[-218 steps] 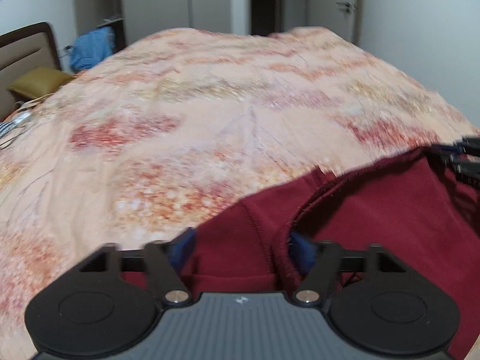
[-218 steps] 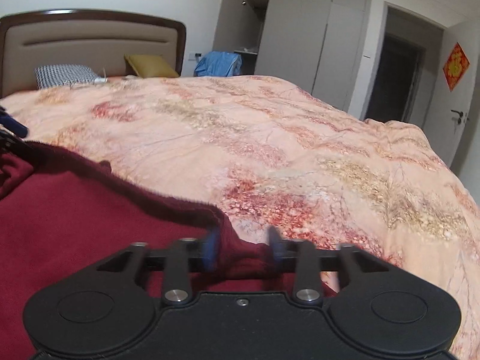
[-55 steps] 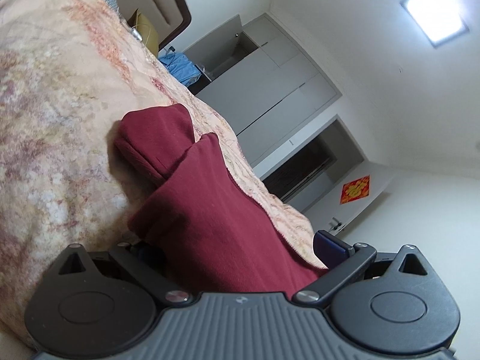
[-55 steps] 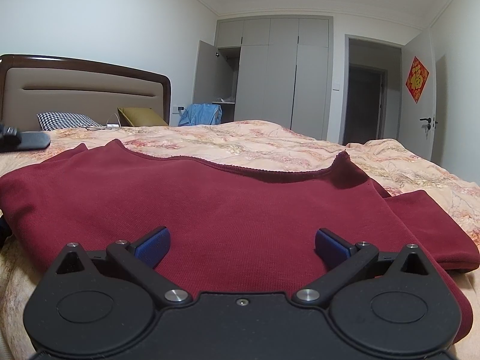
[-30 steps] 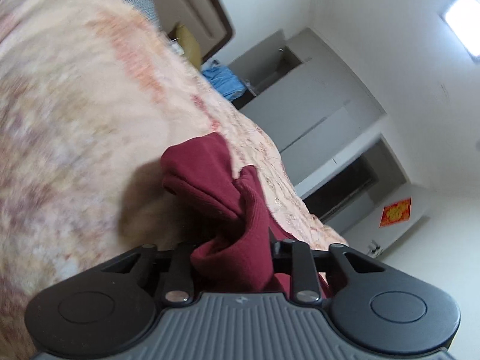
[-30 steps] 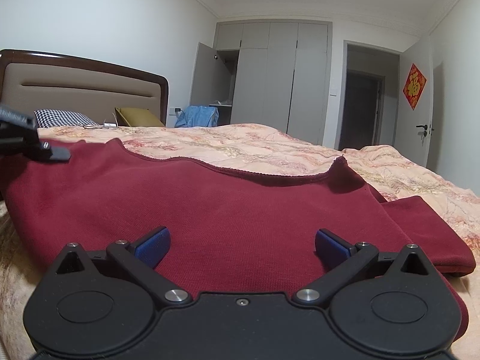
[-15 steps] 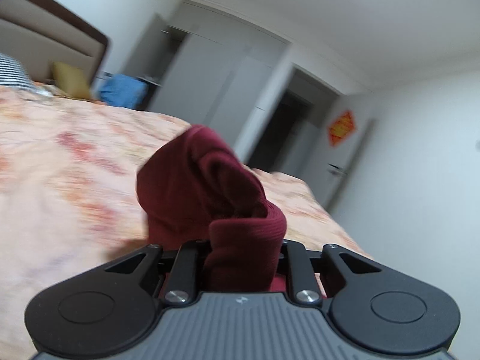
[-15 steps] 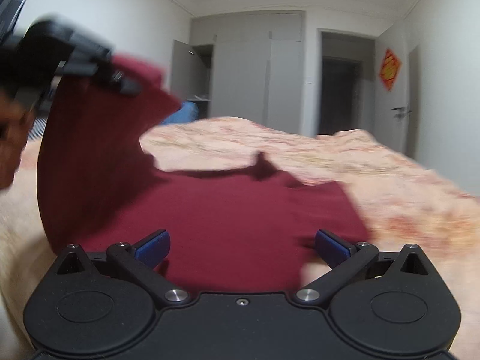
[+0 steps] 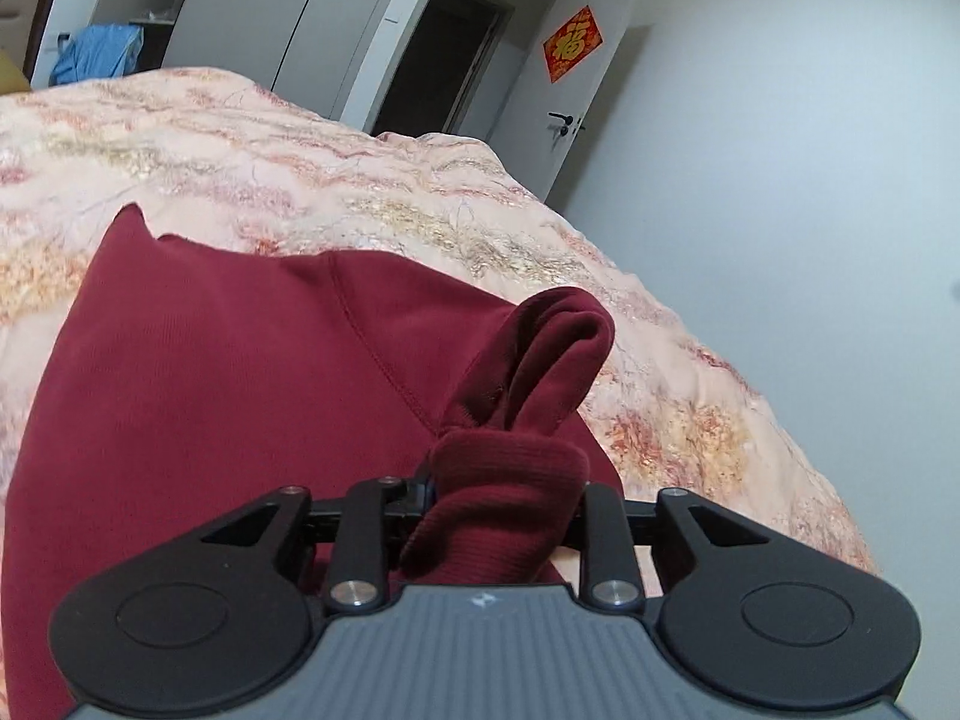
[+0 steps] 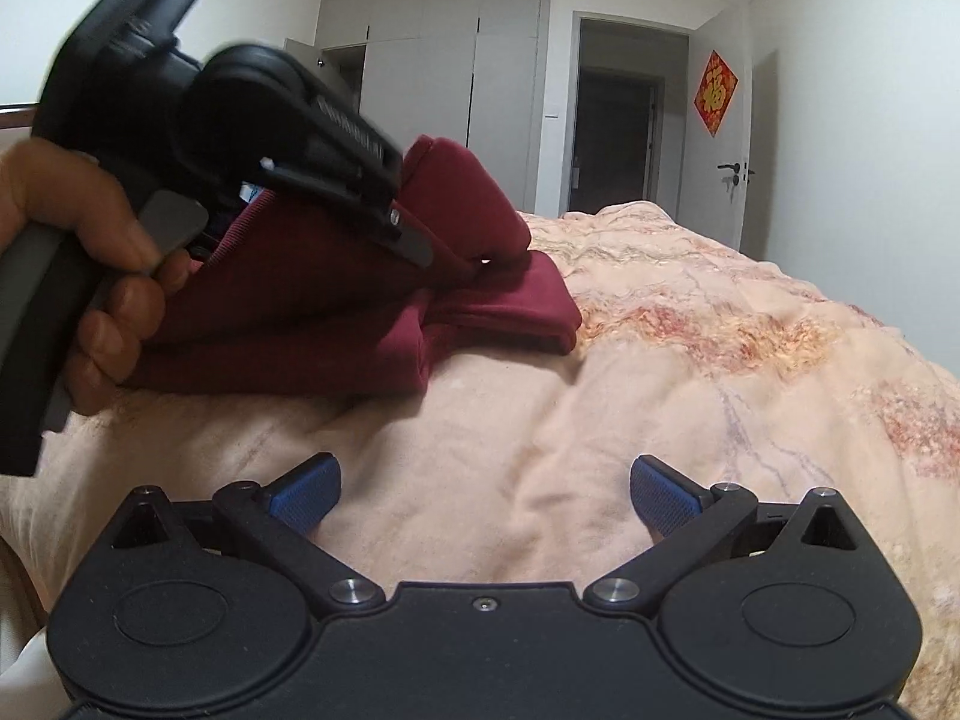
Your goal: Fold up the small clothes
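Note:
A dark red garment (image 9: pixel 240 372) lies flat on the floral bedspread (image 9: pixel 360 180). My left gripper (image 9: pixel 507 480) has a bunched sleeve end of it between its fingers, held up over the garment's body. The jaws are opening, but the cloth still fills the gap and the pads press on it. In the right wrist view the garment (image 10: pixel 336 312) shows as a folded stack at left, with the left gripper (image 10: pixel 414 240) above it in a person's hand (image 10: pixel 78 252). My right gripper (image 10: pixel 483 486) is open over bare bedspread (image 10: pixel 720 360), short of the garment and holding nothing.
Grey wardrobes (image 10: pixel 450 90), a dark doorway (image 10: pixel 618 138) and a white door with a red paper square (image 10: pixel 714 93) stand beyond the bed. Blue clothing (image 9: pixel 96 60) lies at the far left. The bed's right edge drops off near the wall.
My left gripper rolled upright and carried the sleeve across over the garment's body. My right gripper, still open, drew back off the garment onto bare bedspread.

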